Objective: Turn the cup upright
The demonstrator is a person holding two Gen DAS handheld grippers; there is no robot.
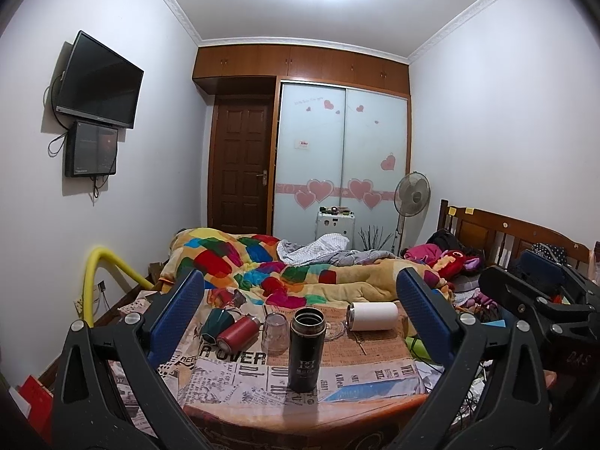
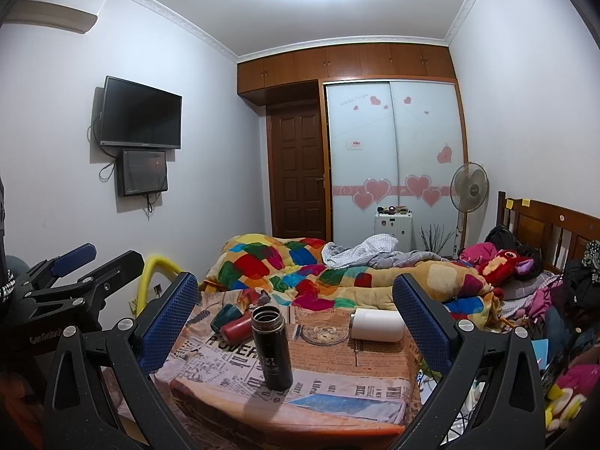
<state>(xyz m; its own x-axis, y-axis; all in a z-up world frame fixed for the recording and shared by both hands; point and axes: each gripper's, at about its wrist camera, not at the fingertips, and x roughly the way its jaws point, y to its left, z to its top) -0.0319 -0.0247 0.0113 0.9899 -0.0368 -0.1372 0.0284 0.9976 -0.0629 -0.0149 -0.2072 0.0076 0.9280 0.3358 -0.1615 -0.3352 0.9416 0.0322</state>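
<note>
A black flask (image 1: 305, 348) stands upright with its mouth open on the newspaper-print table (image 1: 375, 371); it also shows in the right wrist view (image 2: 272, 347). A white cup (image 1: 373, 315) (image 2: 378, 324) lies on its side at the back right. A red flask (image 1: 238, 332) (image 2: 236, 328) and a dark green cup (image 1: 215, 322) (image 2: 227, 315) lie on their sides at the back left. A clear glass (image 1: 275, 332) stands mouth down behind the black flask. My left gripper (image 1: 300, 322) and right gripper (image 2: 296, 322) are open and empty, held back from the table.
A glass ashtray (image 2: 324, 333) sits mid-table beside a thin stick (image 2: 358, 352). A bed with a colourful quilt (image 1: 262, 266) lies behind the table. A yellow rail (image 1: 93, 281) stands to the left. The right gripper's body (image 1: 540, 300) shows at the right of the left wrist view.
</note>
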